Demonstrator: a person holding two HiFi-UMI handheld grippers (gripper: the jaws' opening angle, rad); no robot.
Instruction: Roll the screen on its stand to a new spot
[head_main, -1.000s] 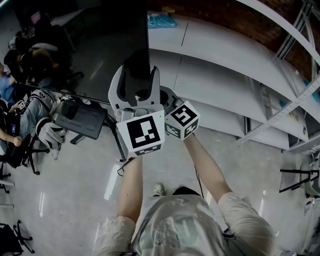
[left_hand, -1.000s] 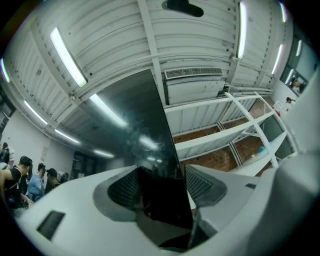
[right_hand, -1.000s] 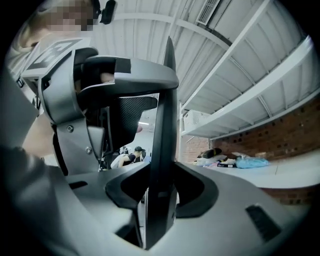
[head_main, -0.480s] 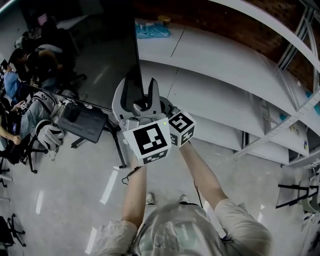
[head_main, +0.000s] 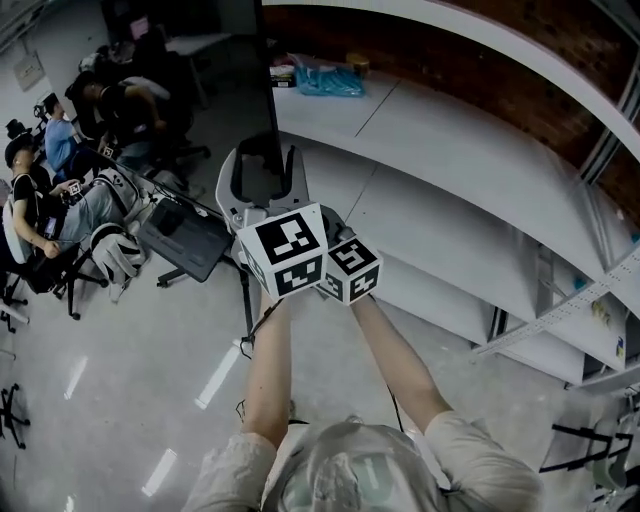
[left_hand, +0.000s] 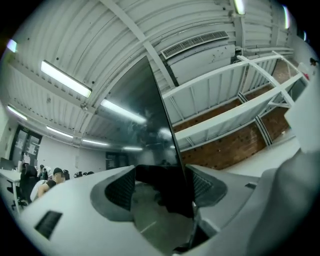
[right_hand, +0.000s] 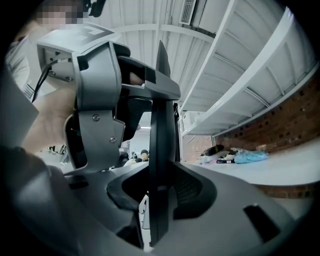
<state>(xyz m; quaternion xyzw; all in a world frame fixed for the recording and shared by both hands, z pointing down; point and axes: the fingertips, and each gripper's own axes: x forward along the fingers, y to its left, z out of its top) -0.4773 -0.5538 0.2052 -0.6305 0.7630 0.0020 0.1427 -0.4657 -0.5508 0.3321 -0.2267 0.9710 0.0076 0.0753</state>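
Observation:
The screen (head_main: 240, 70) is a tall dark glossy panel, seen almost edge-on from above. My left gripper (head_main: 265, 175) straddles its side edge. In the left gripper view the jaws (left_hand: 162, 187) are opening, with the screen (left_hand: 135, 115) between them, close to the right pad and apart from the left one. My right gripper sits just below, hidden in the head view behind its marker cube (head_main: 350, 270). In its own view the right gripper (right_hand: 160, 195) is shut on the thin edge of the screen (right_hand: 160, 125), pads against both faces. A black leg of the stand (head_main: 246, 300) runs down to the floor.
Long white shelves (head_main: 450, 150) run along the brick wall on the right, with a blue bag (head_main: 330, 80) on top. Several people sit on chairs (head_main: 60, 200) at the left. A dark grey case (head_main: 185, 240) sits by the stand. Pale floor lies below.
Both grippers have stayed at the screen's edge. The head view has swung, so the screen and grippers now sit further left and higher, and more of the seated people shows.

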